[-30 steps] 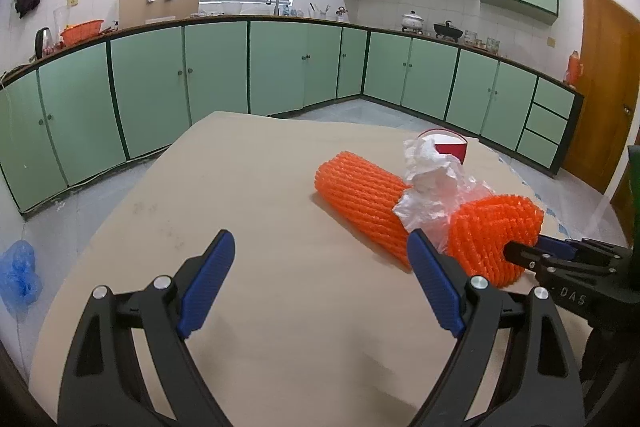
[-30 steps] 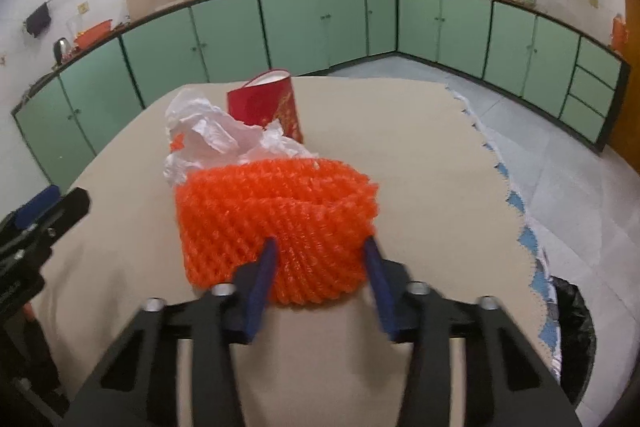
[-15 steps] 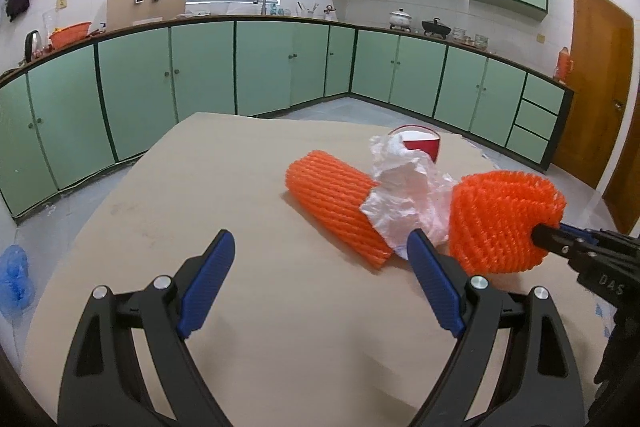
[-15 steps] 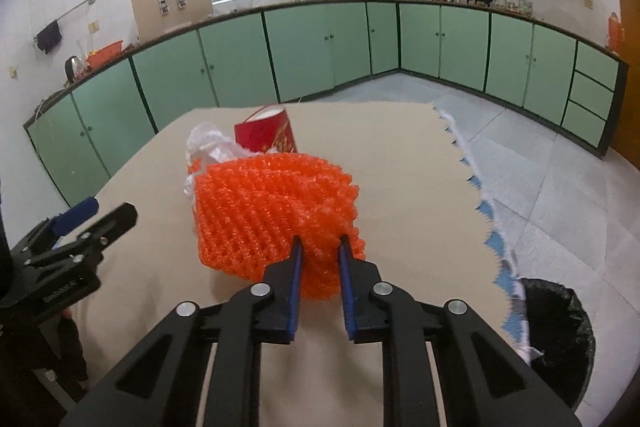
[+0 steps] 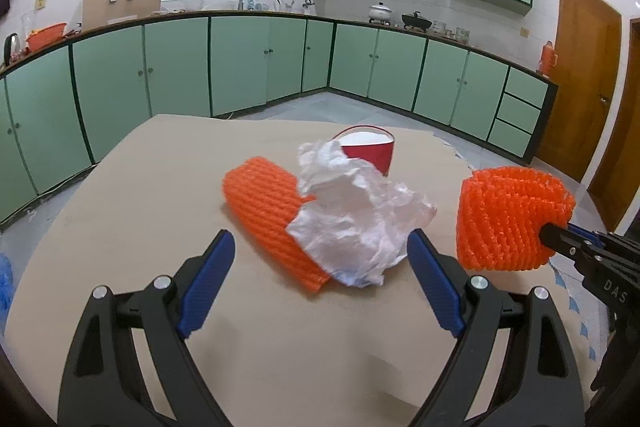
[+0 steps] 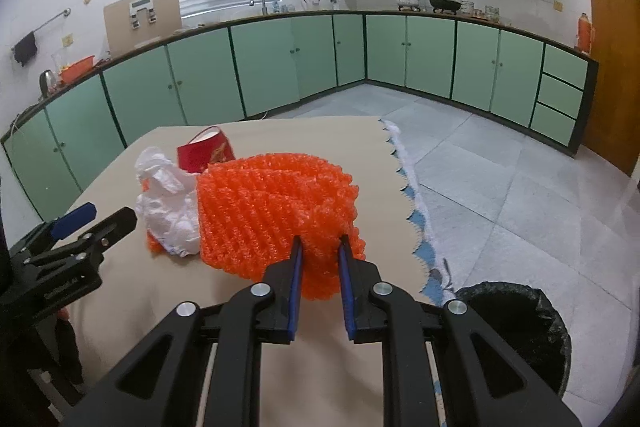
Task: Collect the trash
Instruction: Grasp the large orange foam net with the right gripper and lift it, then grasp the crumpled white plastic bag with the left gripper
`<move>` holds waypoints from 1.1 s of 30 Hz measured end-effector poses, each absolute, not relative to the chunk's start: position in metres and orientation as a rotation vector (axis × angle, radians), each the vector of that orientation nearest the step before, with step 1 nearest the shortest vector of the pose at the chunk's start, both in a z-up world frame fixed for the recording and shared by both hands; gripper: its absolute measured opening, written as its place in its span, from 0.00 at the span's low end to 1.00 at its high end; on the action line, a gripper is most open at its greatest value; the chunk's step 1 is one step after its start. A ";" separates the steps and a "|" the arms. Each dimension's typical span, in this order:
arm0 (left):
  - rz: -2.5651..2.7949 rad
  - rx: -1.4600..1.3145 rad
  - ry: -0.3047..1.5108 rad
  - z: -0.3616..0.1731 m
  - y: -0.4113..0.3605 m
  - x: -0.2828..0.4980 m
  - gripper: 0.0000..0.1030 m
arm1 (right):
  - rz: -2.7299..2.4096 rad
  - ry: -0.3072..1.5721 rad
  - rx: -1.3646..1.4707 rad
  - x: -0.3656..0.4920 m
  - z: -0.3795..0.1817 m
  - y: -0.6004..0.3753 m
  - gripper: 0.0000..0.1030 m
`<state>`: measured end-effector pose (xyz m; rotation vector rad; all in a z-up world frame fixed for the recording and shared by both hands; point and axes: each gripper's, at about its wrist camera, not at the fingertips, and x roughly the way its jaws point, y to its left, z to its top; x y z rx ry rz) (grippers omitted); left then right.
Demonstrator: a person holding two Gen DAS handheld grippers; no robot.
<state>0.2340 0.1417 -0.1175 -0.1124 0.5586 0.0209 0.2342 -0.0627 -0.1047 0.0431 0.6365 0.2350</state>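
My right gripper [image 6: 320, 247] has closed on the orange foam net [image 6: 276, 211] and lifted it up off the bench [image 6: 280, 367]; a second ago its fingers were still wide around the net as it lay there. Now the blue fingers [image 6: 295, 287] pinch a fold of the net tight. In my left camera I see that net [image 5: 512, 219] hanging in the air at the right, clear of the bench top [image 5: 140, 187].

My left gripper [image 5: 320, 275] has slid closer to the pile, and its fingers [image 5: 206, 279] are spread wide with nothing between them. Just ahead of it lies a second orange net [image 5: 264, 211] flat on the bench. A crumpled white plastic bag [image 5: 356, 223] lies over one end of that net, touching it. Behind the bag stands a red paper cup [image 5: 372, 151], upright and close to the bag.

In my right camera a black trash bin [image 6: 516, 323] sits on the floor, low at the right, beside the bench edge. Green cabinets [image 6: 280, 63] run along the walls behind.
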 end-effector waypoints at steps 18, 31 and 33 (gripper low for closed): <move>-0.043 -0.086 0.648 -0.127 0.123 0.269 0.01 | 0.202 0.624 0.050 0.232 -0.105 -0.077 0.16; -0.060 -0.076 0.620 -0.123 0.117 0.236 0.00 | 0.192 0.618 0.054 0.224 -0.104 -0.080 0.16; -0.059 -0.081 0.630 -0.125 0.118 0.241 0.02 | 0.191 0.621 0.055 0.222 -0.105 -0.081 0.16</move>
